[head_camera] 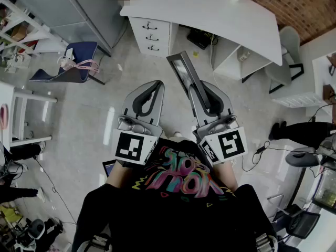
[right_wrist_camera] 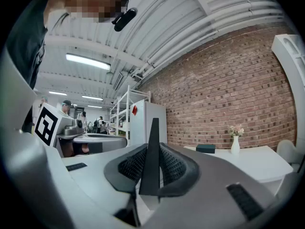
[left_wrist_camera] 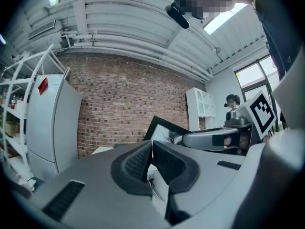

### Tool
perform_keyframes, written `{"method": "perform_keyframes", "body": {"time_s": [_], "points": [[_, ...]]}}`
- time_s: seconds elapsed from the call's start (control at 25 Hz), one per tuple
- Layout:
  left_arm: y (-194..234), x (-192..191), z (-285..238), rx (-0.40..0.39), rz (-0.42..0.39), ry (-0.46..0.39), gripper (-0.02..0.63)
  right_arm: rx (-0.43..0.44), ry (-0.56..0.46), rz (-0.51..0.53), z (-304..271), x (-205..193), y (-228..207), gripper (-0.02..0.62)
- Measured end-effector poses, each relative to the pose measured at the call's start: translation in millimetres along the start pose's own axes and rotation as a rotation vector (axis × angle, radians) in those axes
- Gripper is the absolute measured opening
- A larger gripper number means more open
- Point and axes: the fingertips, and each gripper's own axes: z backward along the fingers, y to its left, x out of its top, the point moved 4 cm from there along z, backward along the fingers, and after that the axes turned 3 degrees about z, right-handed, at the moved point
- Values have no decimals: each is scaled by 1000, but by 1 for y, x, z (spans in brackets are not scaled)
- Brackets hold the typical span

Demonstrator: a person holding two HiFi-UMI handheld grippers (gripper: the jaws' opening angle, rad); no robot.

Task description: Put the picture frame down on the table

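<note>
My right gripper (head_camera: 196,90) is shut on a black picture frame (head_camera: 184,73), which sticks out past the jaws toward the white table (head_camera: 220,14). The right gripper view shows the frame (right_wrist_camera: 152,151) edge-on, upright between the ribbed pads, with the gripper (right_wrist_camera: 152,170) closed on both its faces. The white table (right_wrist_camera: 259,163) lies ahead to the right. My left gripper (head_camera: 156,84) hovers just left of it at the same height, shut and holding nothing. In the left gripper view the jaws (left_wrist_camera: 151,150) meet at the tips, and the frame (left_wrist_camera: 159,129) shows beyond them.
A small vase (right_wrist_camera: 235,145) and a dark box (right_wrist_camera: 206,148) stand on the table by the brick wall. White drawers (head_camera: 150,34) sit under its left end. A blue chair (head_camera: 73,62) is far left, a grey chair (head_camera: 290,49) far right. A white fridge (left_wrist_camera: 47,123) stands beside shelving.
</note>
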Motion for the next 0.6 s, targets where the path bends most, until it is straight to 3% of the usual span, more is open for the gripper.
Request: {"method": "perform_keyframes", "body": {"time_s": [0.6], "points": [[-28,-9,-5,68,-24,-24,29,54,-20,-16,23,-5,-19,84]]}}
